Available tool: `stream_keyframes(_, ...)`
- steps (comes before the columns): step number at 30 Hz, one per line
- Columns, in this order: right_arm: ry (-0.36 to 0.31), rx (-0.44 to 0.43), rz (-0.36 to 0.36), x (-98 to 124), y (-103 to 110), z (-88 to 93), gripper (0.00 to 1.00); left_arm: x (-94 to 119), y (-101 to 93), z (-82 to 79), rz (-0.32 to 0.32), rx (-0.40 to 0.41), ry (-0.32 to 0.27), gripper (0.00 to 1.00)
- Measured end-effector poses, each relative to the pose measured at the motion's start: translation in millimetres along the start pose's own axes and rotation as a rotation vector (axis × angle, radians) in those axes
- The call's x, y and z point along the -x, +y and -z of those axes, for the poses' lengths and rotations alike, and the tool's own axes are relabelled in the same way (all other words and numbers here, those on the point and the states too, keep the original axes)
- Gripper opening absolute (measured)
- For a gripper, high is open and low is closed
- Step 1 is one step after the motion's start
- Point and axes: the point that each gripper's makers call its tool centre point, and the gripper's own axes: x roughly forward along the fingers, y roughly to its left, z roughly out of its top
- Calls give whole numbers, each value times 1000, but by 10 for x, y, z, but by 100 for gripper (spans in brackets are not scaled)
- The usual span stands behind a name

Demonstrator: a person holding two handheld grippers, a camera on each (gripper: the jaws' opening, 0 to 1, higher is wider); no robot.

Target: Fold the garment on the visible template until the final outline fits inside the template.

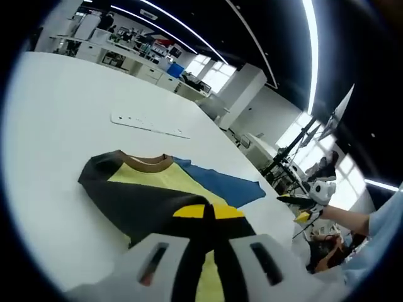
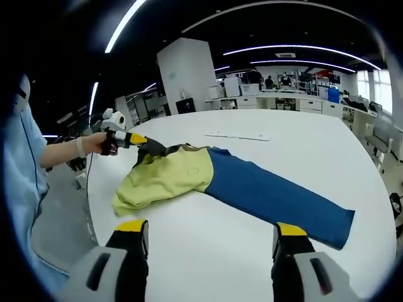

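Observation:
A yellow garment (image 1: 160, 179) with black sleeves and a brown collar lies on a white table (image 1: 56, 126), partly over a blue template (image 1: 220, 184). At the bottom of the left gripper view, my left gripper (image 1: 208, 212) is shut on the garment's near black and yellow edge. The right gripper view shows the garment (image 2: 167, 176) bunched at the left end of the long blue template (image 2: 277, 189), with the left gripper (image 2: 135, 139) pinching its black part slightly above the table. My right gripper (image 2: 211, 229) stands open over bare table, holding nothing. It also appears off the table's right side (image 1: 306, 201).
A thin white strip (image 1: 150, 124) (image 2: 238, 135) lies on the table beyond the garment. The table edge runs close to the person's light blue sleeve (image 2: 25, 157). Desks and stands fill the room behind.

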Motion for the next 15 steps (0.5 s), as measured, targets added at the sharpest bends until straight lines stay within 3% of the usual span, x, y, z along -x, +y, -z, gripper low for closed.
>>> stream_keyframes(8, 2, -21, 4, 14, 5, 58, 80, -280, -54, 453, 13, -19, 130, 0)
stream_keyframes(15, 5, -34, 7, 16, 2, 103, 80, -399, -3, 631, 12, -16, 181, 0)
